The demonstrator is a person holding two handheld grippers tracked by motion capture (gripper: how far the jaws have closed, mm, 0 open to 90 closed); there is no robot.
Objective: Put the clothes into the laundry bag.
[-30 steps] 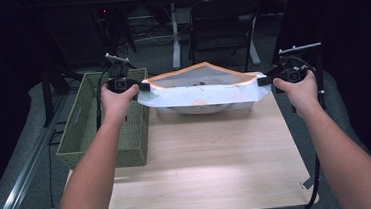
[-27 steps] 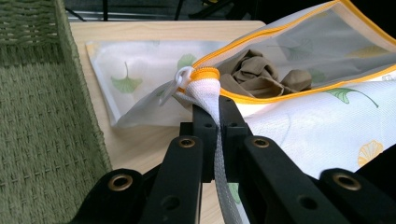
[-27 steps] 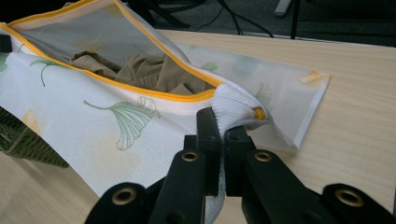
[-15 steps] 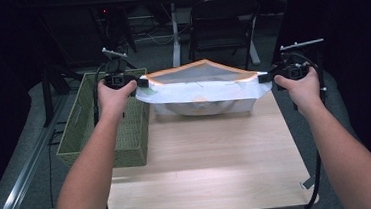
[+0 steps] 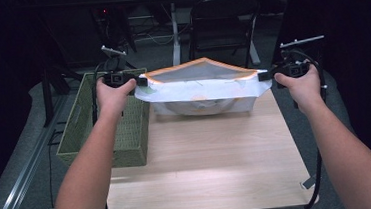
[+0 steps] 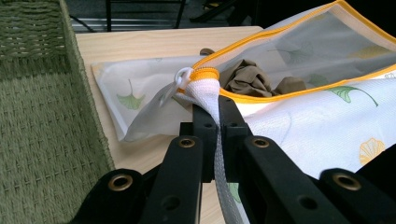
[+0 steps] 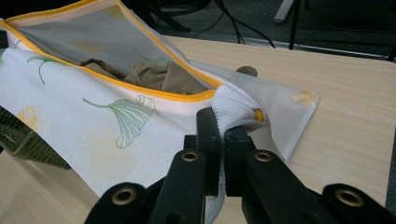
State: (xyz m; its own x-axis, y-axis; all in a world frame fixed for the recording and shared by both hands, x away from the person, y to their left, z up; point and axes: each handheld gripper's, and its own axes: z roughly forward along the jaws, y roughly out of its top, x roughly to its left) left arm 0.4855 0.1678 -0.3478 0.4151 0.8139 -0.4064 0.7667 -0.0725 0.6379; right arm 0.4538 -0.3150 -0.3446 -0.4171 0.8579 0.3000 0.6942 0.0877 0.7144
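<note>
A: Status? I've got both ends pinched. Left tongs [image 6: 215, 122] are clamped on the white mesh at the zipper end of the laundry bag [image 5: 207, 90], jaws tight w/ fabric squeezed between. Right tongs [image 7: 223, 128] same thing on the opposite corner.

B: Where's the bag sitting rn?

A: Stretched between my two hands at the far edge of the table [image 5: 213, 157]. Top edge is lifted; the bottom sags and looks to rest on the wood. The mouth w/ the orange trim [image 6: 280, 95] gapes open, brown clothing [image 7: 154, 74] inside. Green basket [image 5: 110, 125] is just beside the table, under my left side.

B: So what's the trick for this step?

A: I'd say keep the pull even. If one hand tugs harder, the mesh could slip out of the other jaws, esp. the left, where I'm only on a thin bunched corner next to the zipper pull [image 6: 183, 77]. Tension enough to hold the opening flat, not more.

B: And height?

A: Both hands level, imo. Tilt it and the clothes slide to the low corner, maybe spill out the mouth. If it's going to the basket, I'd lift clear of the rim first, then travel sideways w/ both hands together.

B: Risk?

A: Bag bottom dragging on the table edge or snagging the basket weave.
</note>
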